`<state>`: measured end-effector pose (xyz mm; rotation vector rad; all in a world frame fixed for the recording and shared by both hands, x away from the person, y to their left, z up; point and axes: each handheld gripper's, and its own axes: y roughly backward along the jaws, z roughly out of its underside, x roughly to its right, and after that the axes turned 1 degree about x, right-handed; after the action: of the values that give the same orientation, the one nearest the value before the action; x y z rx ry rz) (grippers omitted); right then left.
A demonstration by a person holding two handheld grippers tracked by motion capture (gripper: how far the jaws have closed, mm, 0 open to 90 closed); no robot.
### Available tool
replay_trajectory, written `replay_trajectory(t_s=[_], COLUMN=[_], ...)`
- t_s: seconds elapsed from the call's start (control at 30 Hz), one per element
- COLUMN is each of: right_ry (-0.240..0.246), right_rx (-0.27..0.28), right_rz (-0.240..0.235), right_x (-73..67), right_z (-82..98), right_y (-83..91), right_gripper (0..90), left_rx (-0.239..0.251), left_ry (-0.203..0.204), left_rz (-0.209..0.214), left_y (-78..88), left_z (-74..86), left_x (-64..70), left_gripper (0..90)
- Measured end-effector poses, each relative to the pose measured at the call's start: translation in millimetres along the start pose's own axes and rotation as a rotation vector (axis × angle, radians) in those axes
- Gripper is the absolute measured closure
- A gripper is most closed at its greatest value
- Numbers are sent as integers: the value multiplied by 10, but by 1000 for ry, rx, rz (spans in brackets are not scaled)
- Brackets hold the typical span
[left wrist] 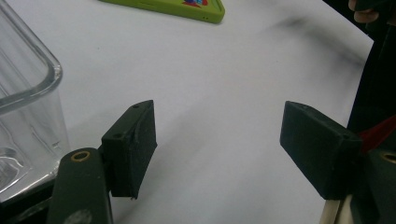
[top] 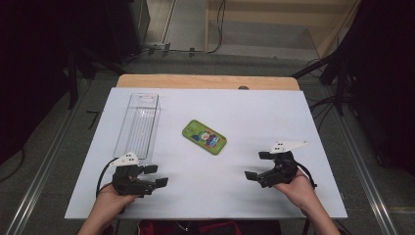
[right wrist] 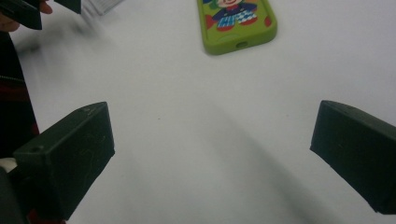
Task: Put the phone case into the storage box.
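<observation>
At the lower left of the high view, the left claw (top: 155, 176) rests low over the white table (top: 244, 196), held in a hand coming in from the bottom edge. Its jaws stand apart with bare table between them, gripping nothing. At the lower right, the right claw (top: 258, 165) sits in the other hand, its jaws spread wide and also empty; both claws point inward toward the middle of the frame.

Farther up, near the centre of the high view, lies the green phone case (top: 204, 137), flat on the table with a cartoon figure printed on it. It lies apart from both claws, up and to the right of the left one, up and to the left of the right one, roughly between them. In the right claw's own view the case (right wrist: 238, 23) shows at the top centre, beyond the gap of the open jaws; in the left claw's view its edge (left wrist: 177, 9) runs along the top.

Just above the left claw, at the upper left of the table, stands a clear plastic bin (top: 139, 125), long and narrow, close to that claw.
</observation>
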<state>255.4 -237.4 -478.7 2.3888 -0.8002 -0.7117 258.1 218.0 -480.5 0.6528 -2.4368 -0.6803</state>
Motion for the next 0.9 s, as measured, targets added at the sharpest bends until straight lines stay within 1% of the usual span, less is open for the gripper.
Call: replay_trajectory(t_s=[0.07,0.3,0.43,0.57,0.63,0.77,0.9], right_ry=[-4,-39,-22,-27,-21,-22,-7], right_rx=[-16,-18,-15,-14,-12,-11,-16], right_rz=[-5,-13,-2,6,12,3,2], right_x=[-1,11,16,17,13,33,49], right_z=[-27,-120,-174,-207,-249,-293,-361], right_y=[-33,-92,-112,-123,-130,-145,-190], right_gripper=[0,0,0,0,0,0,0], left_rx=[2,-4,-4,-7,-5,-4,-9], left_ry=[-2,-3,3,-2,-2,-9,-5], left_rz=[2,3,0,2,0,-5,-3], left_y=[-1,-2,-17,-17,-16,-19,-16], left_z=[0,-1,1,1,0,2,-5], left_x=[4,7,6,12,13,21,19], left_gripper=[277,277,277,277,277,277,276])
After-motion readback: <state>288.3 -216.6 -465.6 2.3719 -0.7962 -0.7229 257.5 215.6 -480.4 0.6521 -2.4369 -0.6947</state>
